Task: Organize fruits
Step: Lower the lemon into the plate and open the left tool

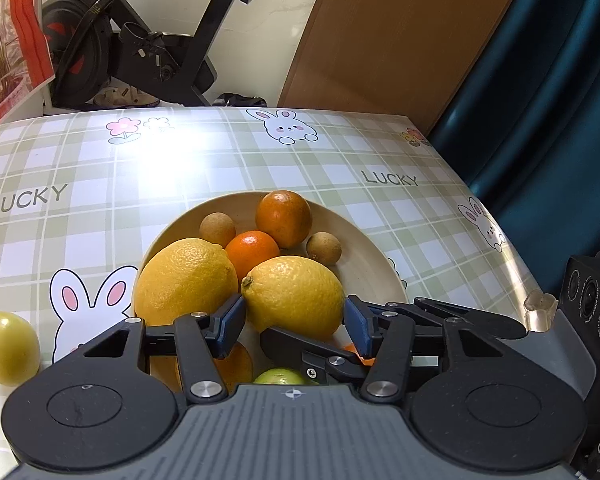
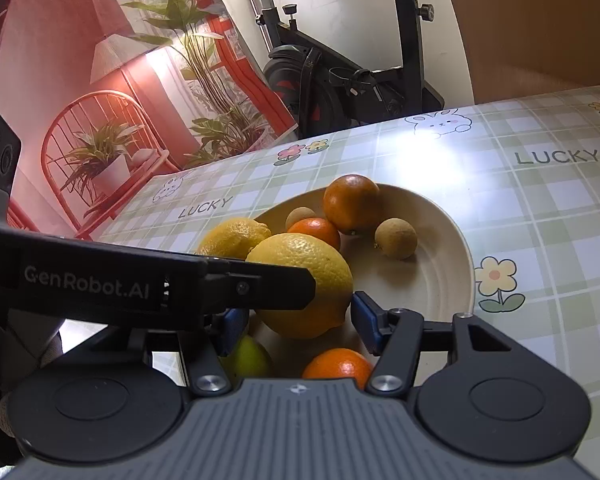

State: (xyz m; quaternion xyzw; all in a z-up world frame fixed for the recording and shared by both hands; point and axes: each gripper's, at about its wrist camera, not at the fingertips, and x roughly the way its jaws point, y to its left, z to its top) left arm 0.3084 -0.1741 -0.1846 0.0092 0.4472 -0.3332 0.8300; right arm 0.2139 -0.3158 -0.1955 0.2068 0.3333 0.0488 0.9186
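A cream plate [image 1: 364, 252] [image 2: 440, 276] on the checked tablecloth holds two lemons, two oranges and two small brown round fruits. The nearer lemon [image 1: 294, 292] [image 2: 300, 284] sits between the blue pads of my left gripper [image 1: 296, 322], which touch its two sides. My right gripper [image 2: 298, 326] straddles the same lemon crosswise. Its right pad touches the peel; its left pad is half hidden behind the left gripper's finger [image 2: 260, 288]. The other lemon [image 1: 186, 280] [image 2: 236, 236] lies beside it. A lime [image 1: 280, 377] [image 2: 246, 356] and an orange [image 2: 338, 364] lie under the grippers.
A yellow-green fruit [image 1: 8, 346] lies on the table left of the plate. The table's right edge [image 1: 512, 248] borders a blue curtain [image 1: 548, 100]. An exercise bike [image 1: 112, 52] and a wooden panel [image 1: 392, 32] stand beyond the far edge, with a wall poster [image 2: 100, 100] at the left.
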